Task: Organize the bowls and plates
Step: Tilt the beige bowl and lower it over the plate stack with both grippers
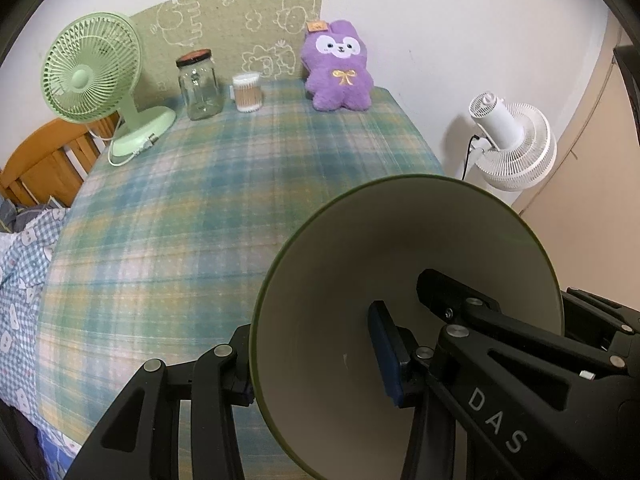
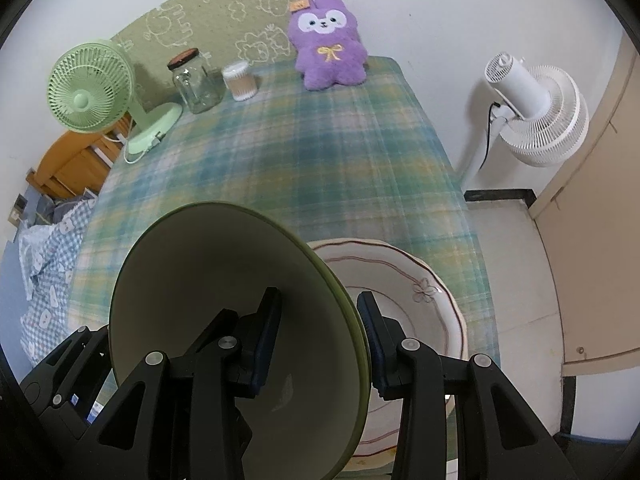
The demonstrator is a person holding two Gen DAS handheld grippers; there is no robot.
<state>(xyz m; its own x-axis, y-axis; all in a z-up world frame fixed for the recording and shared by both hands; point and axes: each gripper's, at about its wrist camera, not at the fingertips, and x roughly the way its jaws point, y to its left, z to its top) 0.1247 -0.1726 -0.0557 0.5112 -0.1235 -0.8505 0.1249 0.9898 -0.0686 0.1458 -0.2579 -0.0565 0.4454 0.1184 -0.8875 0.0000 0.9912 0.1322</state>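
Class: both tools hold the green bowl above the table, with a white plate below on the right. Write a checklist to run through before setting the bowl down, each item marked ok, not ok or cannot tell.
1. Left tool clamps the green bowl's rim: ok.
2. Right tool clamps the opposite rim: ok.
3. Bowl empty: ok.
4. White plate empty: cannot tell, the bowl hides part.
5. Checked tablecloth bare beside the bowl: ok.
6. Jar, green fan and purple toy far off: ok.
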